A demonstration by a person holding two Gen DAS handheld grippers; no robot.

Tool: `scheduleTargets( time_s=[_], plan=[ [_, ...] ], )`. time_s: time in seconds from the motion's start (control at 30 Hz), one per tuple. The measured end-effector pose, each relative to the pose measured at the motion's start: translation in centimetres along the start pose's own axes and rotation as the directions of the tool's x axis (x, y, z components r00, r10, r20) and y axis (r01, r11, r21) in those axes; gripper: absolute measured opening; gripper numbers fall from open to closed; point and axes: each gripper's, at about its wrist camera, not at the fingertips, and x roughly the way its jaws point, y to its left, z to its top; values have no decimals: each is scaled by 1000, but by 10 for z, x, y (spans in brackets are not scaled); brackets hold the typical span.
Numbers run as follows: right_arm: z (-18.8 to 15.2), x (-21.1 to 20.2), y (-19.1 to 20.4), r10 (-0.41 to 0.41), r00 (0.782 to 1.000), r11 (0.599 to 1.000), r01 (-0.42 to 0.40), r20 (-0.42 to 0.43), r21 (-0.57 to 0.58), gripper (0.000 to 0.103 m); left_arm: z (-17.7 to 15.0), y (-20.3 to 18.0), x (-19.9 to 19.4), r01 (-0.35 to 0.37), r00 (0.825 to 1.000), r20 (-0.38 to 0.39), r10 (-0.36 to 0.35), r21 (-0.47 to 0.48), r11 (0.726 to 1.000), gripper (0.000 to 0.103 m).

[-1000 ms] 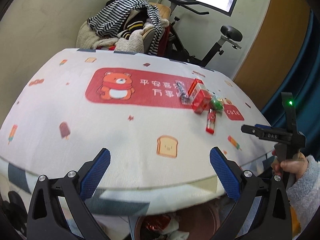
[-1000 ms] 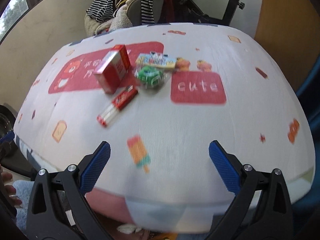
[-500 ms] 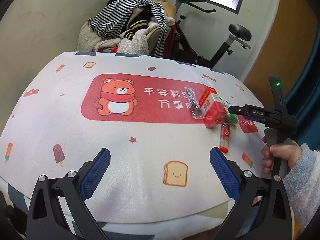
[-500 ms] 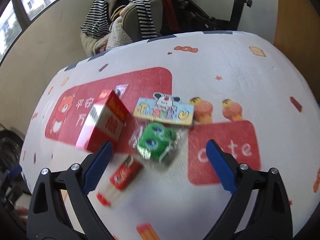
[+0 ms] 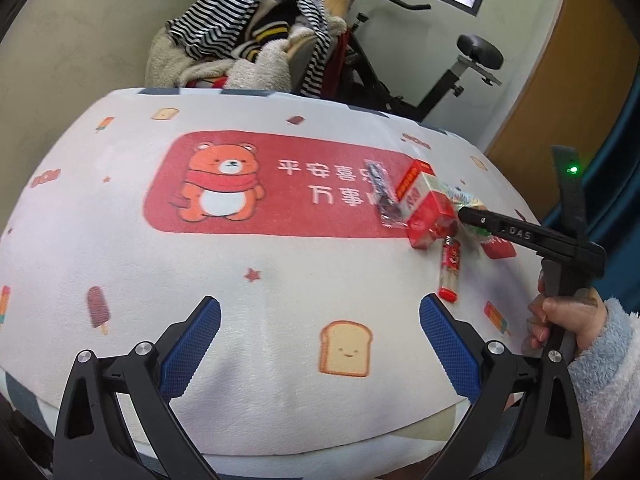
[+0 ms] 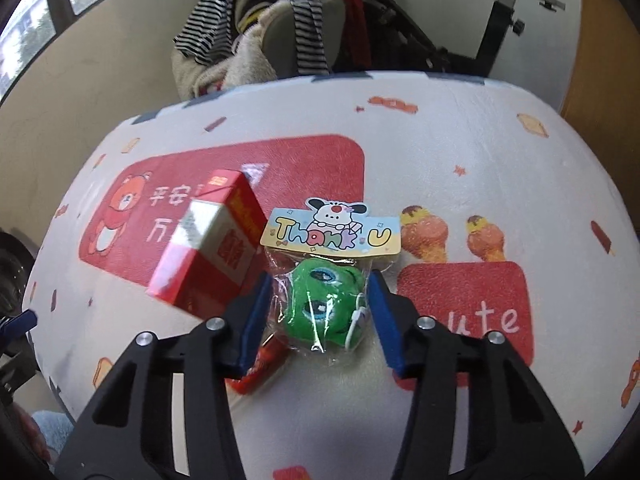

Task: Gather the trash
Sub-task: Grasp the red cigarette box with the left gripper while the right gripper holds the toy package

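1. Since the earlier frames, the right gripper (image 6: 316,312) has been brought forward over the table (image 5: 120,248) to the trash cluster; its jaws have just been closing, from wide to narrow, around the green toy packet (image 6: 326,304).
2. The blue pads (image 6: 256,316) are seen at both sides of the clear bag; whether it is fully pinched cannot be told, though the plastic appears pressed at both sides.
3. The packet lies on the tablecloth, its "Thank U" header card (image 6: 332,234) pointing away from the gripper, just beside the red "cute" patch (image 6: 460,304).
4. A red-and-white box (image 6: 208,240) is tilted just left of the packet, touching it or nearly so.
5. A small red wrapper (image 6: 260,372) is partly hidden under the right gripper's left finger.
6. A clear dark-printed wrapper (image 5: 382,192) lies beside the box on the bear banner.
7. The left gripper (image 5: 320,340) is held wide, nothing between its fingers, above the near table edge by the toast print (image 5: 346,348).
8. A hand (image 5: 560,316) in a fluffy blue sleeve is seen gripping the right tool's handle.
9. Piled clothes (image 5: 248,40) and an exercise bike (image 5: 460,68) are behind the table.
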Motion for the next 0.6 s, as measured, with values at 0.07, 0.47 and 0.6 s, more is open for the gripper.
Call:
scheduleTargets(
  time_s=[0.07,0.47,0.6],
  plan=[
    [-3,-10,0,5,1000,1000,-5,25,-4,49,2,-5,4,16,1000,-7,-16,9,1000,97],
    [-38,-65,-11,-10,994,998,4,108,57,48,49,-62,56,150,989,-22,-150,44,988,62],
    [-47,-75,-22,-13,993,996,3,116,88,48,71,-90,81,146,989,-44,-143,81,986,61]
  ],
)
